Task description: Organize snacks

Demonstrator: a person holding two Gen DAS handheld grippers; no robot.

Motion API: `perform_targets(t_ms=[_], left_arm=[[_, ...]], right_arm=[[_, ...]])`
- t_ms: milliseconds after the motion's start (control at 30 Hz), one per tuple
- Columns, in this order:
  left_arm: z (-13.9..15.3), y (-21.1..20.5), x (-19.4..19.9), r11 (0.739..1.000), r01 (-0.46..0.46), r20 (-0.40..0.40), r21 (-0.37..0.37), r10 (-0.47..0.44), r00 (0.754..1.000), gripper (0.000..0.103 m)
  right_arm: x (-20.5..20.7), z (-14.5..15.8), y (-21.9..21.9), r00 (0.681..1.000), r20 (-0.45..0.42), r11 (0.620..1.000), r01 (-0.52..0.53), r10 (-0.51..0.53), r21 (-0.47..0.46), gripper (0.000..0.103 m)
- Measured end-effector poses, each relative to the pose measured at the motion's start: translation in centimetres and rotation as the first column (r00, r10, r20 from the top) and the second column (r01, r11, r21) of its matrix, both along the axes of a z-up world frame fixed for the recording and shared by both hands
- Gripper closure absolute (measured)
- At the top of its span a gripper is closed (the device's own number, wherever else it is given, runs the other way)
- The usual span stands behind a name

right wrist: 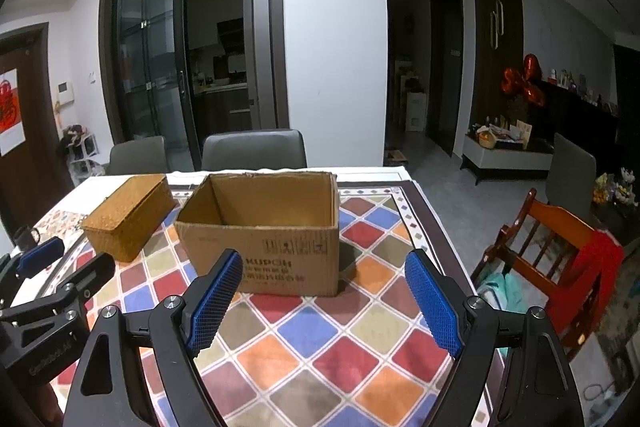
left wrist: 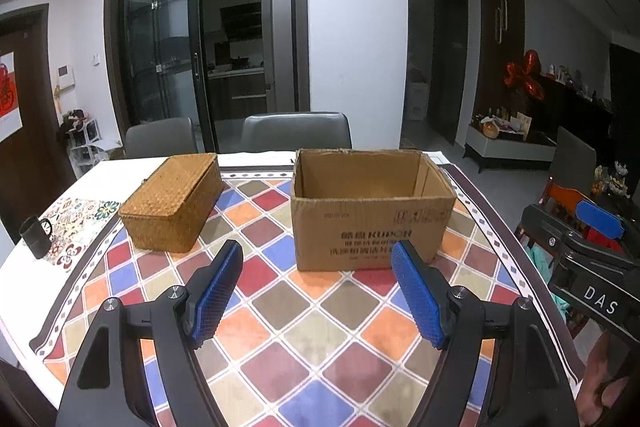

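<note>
An open brown cardboard box (left wrist: 372, 219) stands on the table, its inside hidden from this angle; it also shows in the right wrist view (right wrist: 264, 235). A woven wicker basket with its lid shut (left wrist: 172, 203) sits to its left, also in the right wrist view (right wrist: 128, 217). No snacks are in view. My left gripper (left wrist: 318, 261) is open and empty, in front of the box. My right gripper (right wrist: 324, 271) is open and empty, in front of the box's right corner. Each gripper shows at the edge of the other's view.
The table has a tablecloth of coloured diamonds (left wrist: 304, 327). A black mug (left wrist: 36, 237) stands at the far left. Two grey chairs (left wrist: 296, 133) are behind the table. A wooden chair with red cloth (right wrist: 560, 259) stands off the table's right edge.
</note>
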State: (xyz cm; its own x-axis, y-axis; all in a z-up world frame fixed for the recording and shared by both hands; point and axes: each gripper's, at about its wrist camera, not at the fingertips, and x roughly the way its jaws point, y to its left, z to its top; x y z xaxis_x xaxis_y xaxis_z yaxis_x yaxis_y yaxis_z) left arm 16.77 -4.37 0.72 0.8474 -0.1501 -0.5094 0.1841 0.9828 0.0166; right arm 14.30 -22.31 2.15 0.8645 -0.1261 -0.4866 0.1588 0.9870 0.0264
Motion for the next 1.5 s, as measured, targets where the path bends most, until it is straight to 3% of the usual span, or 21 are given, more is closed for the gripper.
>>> perform_targets(t_ms=[667, 1100, 1500], left_arm=[[-1.2, 1.2, -9.1, 1.0, -0.006, -0.003, 0.004, 0.006, 1.0, 0.019], [-1.9, 1.9, -11.4, 1.0, -0.031, -0.027, -0.003, 0.031, 0.999, 0.015], [-1.6, 2.4, -11.9, 0.999, -0.044, -0.017, -0.005, 0.043, 0.999, 0.012]], right_arm=[[-8.7, -2.1, 0.3, 0.999, -0.03, 1.0, 0.026, -0.026, 0.005, 0.019], [-12.0, -2.3, 0.9, 0.999, -0.026, 1.0, 0.027, -0.027, -0.011, 0.019], [-12.4, -2.1, 1.2, 1.0, -0.022, 1.0, 0.021, -0.022, -0.014, 0.019]])
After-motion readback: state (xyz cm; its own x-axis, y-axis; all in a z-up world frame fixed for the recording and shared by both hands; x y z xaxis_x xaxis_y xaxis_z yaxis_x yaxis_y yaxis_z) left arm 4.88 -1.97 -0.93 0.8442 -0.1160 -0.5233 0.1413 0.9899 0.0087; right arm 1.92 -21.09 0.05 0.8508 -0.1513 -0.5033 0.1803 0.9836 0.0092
